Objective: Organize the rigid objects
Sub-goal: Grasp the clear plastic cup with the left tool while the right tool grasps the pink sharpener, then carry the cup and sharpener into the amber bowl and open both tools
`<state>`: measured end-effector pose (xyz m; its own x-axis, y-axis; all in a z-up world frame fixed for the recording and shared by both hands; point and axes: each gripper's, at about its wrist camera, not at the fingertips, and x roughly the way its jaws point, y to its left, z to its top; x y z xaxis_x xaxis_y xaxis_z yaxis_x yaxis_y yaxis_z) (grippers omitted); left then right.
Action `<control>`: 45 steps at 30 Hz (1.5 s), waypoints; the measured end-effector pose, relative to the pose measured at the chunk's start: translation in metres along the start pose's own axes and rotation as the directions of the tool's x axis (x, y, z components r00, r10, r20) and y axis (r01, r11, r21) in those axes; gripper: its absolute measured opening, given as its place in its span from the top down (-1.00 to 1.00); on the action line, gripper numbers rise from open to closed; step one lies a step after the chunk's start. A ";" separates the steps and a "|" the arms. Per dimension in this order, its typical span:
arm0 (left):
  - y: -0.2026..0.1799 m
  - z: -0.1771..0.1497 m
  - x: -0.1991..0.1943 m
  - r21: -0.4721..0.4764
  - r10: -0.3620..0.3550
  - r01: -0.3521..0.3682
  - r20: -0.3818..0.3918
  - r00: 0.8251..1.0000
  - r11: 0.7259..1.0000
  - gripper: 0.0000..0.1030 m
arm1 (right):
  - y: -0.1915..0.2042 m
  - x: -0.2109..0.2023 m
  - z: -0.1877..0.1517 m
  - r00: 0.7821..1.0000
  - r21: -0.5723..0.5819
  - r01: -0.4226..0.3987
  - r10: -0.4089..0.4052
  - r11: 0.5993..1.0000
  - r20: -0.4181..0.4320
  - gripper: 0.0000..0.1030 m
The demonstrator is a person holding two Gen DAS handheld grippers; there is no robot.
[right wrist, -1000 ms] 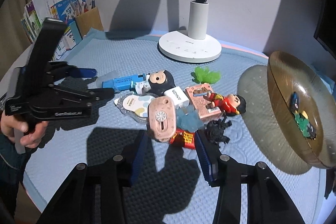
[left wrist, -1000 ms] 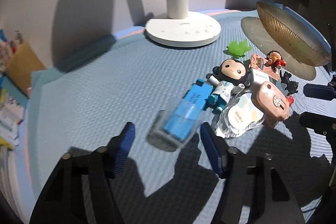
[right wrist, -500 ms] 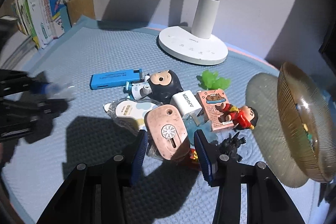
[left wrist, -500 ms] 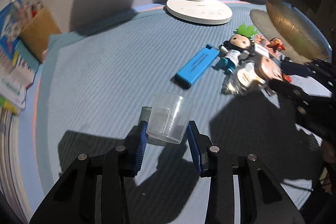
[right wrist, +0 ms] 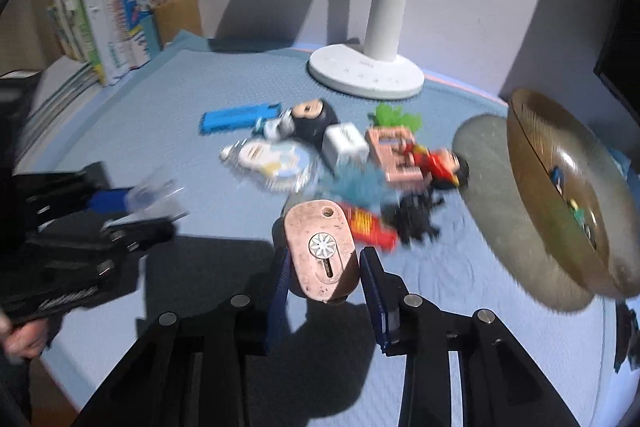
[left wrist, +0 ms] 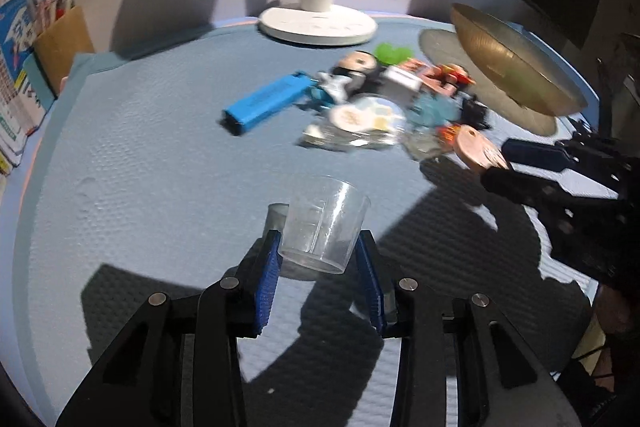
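Left gripper [left wrist: 318, 261] clamps clear cup [left wrist: 324, 225]. Right gripper [right wrist: 323, 277] clamps pink fan [right wrist: 320, 249]. Only right view shows bowl's [right wrist: 560, 187] toys.

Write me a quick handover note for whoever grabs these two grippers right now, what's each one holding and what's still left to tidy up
Left gripper: shut on the clear plastic cup, held above the blue mat.
Right gripper: shut on the pink fan, lifted just off the pile.
Gold bowl stands tilted at the right edge of the mat with a few small items already inside.
Left on the mat: blue lighter, dark-haired figurine, white charger, red-shirt figurine, green leaf toy, black toy, and the packets around them.
Probable next: place both held items, then clear the pile.
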<state>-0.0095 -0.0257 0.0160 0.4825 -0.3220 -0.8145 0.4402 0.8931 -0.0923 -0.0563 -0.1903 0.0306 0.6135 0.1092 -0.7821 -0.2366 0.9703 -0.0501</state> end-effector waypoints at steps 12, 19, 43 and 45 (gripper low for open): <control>-0.023 -0.007 0.001 0.032 0.047 -0.047 -0.013 0.999 0.998 -0.53 | -0.023 -0.001 -0.041 0.995 0.087 -0.061 0.068 0.994 -0.073 -0.11; -0.023 -0.001 0.006 -0.003 0.045 -0.045 -0.015 0.999 0.999 -0.38 | -0.037 0.002 -0.036 0.993 0.179 -0.084 0.097 0.980 -0.067 -0.12; -0.211 0.156 -0.023 0.233 -0.185 0.125 0.253 0.950 0.964 0.34 | -0.218 -0.113 -0.022 0.943 0.387 0.254 -0.317 0.886 0.106 0.35; -0.227 0.166 -0.002 0.237 -0.176 0.122 0.218 0.960 0.964 0.34 | -0.241 -0.112 -0.018 0.945 0.433 0.250 -0.316 0.866 0.088 0.35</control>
<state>0.0159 -0.2799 0.1338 0.5507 -0.5344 -0.6412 0.6631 0.7467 -0.0527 -0.0817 -0.4403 0.1187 0.7206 -0.1847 -0.6682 0.2745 0.9611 0.0303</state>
